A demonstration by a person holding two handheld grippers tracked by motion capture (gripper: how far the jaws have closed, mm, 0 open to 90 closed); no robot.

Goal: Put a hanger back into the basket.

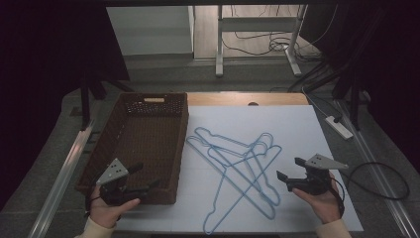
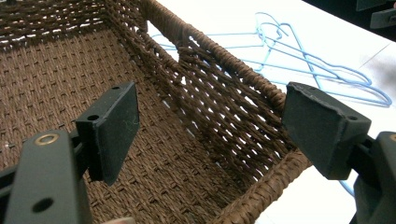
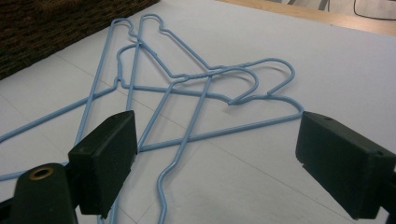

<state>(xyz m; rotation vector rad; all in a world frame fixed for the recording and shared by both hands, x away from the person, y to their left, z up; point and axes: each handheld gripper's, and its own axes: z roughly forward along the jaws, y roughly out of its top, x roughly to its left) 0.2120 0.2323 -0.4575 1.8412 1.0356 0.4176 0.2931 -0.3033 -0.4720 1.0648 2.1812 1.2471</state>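
Note:
Blue wire hangers (image 1: 237, 163) lie overlapped in a loose pile on the white board (image 1: 297, 134). A brown woven basket (image 1: 130, 151) stands left of them with nothing inside. My left gripper (image 1: 146, 177) is open over the basket's near right corner. In the left gripper view, the left gripper (image 2: 217, 121) has its jaws wide apart, with the basket's right wall (image 2: 233, 60) between them and the hangers (image 2: 299, 60) beyond. My right gripper (image 1: 291, 168) is open just right of the pile. In the right gripper view, the right gripper (image 3: 219, 154) faces the hangers (image 3: 187, 77) with nothing held.
A wooden table edge (image 1: 247, 99) shows behind the board. A power strip (image 1: 339, 126) and a black cable (image 1: 381, 183) lie off the board's right side. A metal rail (image 1: 64, 168) runs along the left. Desk legs (image 1: 219, 44) and cables stand farther back.

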